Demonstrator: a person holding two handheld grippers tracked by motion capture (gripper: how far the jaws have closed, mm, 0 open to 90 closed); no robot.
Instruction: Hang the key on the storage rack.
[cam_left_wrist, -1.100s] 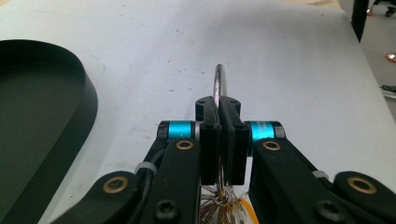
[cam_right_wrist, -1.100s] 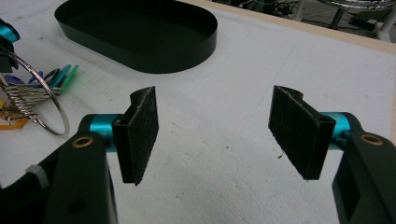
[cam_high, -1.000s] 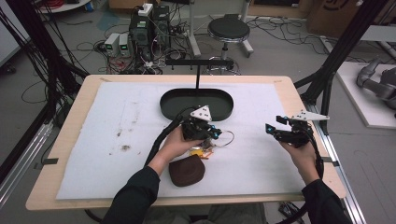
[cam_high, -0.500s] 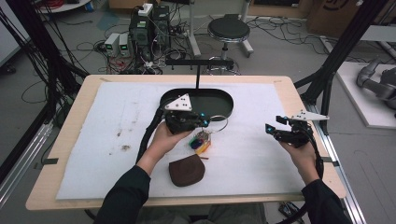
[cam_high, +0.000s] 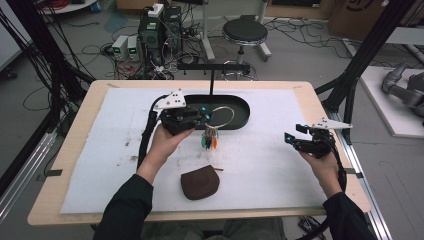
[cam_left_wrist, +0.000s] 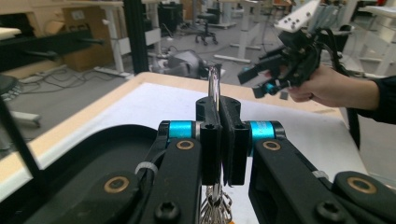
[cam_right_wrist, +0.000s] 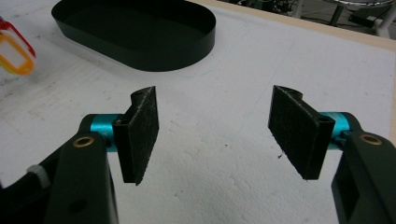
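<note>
I've got the table (cam_high: 320, 95) under its rough white sheet (cam_high: 270, 160), the glossy black oval tray (cam_high: 239, 107) at the back. My left gripper (cam_high: 202, 116) is clenched on the thin metal key ring (cam_high: 222, 116), keys (cam_high: 209, 141) dangling above the sheet by the tray's near rim. Lifted, I'd say; hanging it on the stand's bar (cam_high: 212, 66) remains. The brown leather pouch (cam_high: 200, 184) lies slack. My right gripper (cam_high: 292, 140) hangs released, gripping nothing, its felt pads (cam_right_wrist: 140, 133) wide apart.
</note>
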